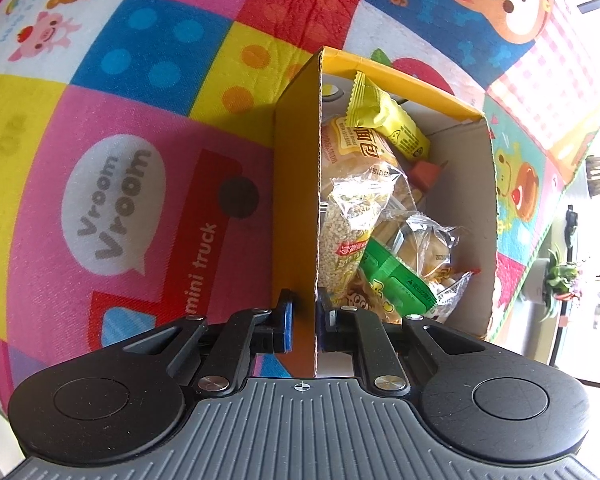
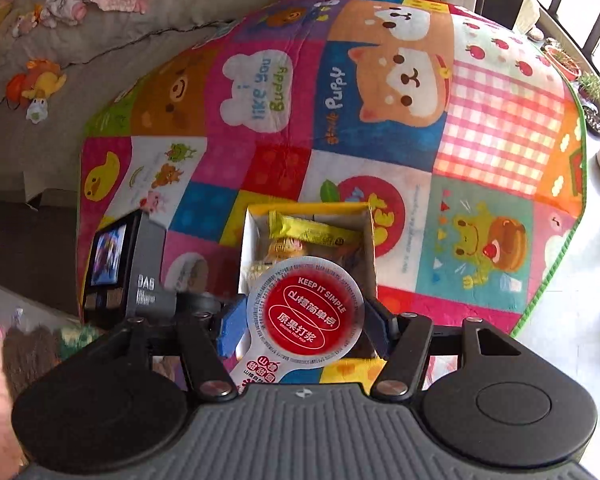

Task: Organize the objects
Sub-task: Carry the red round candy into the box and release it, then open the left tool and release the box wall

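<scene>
A yellow cardboard box (image 1: 296, 168) stands on the colourful play mat. My left gripper (image 1: 305, 316) is shut on its near wall, one blue pad outside and one inside. Inside lie a yellow snack bar (image 1: 396, 124), a bread pack (image 1: 364, 152), a clear grain bar (image 1: 352, 232) and a green packet (image 1: 396, 280). In the right wrist view my right gripper (image 2: 304, 328) is shut on a round cup with a red and white foil lid (image 2: 306, 316). It hangs just above the near end of the box (image 2: 370, 248).
The play mat (image 2: 380, 100) covers the floor, with its green edge (image 2: 556, 280) at the right. The left gripper's camera body (image 2: 136, 264) shows left of the box. Soft toys (image 2: 40, 84) lie on grey bedding behind; potted plants (image 2: 588, 88) stand at right.
</scene>
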Motion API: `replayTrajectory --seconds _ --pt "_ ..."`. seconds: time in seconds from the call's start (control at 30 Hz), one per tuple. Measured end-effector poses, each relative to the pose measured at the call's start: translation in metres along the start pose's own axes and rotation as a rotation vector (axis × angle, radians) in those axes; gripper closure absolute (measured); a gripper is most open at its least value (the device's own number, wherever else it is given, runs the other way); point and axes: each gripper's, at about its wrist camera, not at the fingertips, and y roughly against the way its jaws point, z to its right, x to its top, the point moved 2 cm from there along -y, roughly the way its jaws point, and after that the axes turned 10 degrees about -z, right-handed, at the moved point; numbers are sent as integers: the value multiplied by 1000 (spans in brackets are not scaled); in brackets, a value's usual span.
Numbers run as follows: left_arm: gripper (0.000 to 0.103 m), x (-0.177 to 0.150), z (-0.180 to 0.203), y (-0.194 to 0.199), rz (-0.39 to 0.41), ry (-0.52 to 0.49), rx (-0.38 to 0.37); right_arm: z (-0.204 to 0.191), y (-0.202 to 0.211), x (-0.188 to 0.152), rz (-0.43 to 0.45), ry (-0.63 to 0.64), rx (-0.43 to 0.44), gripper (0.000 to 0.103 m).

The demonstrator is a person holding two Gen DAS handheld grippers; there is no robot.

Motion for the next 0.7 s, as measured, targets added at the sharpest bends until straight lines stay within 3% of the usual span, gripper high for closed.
replayTrajectory --seconds 0.17,0.43,0.57,0.7 --pt "90 -5 3 2 -6 11 36 12 -14 31 18 -6 37 41" --pt "91 -8 11 0 -12 -4 81 26 -29 34 -7 5 82 41" --pt "91 -15 24 -2 -3 -112 135 44 -35 20 -12 41 43 41" --pt "92 -21 33 -3 40 -190 173 77 -64 -20 -80 77 47 41"
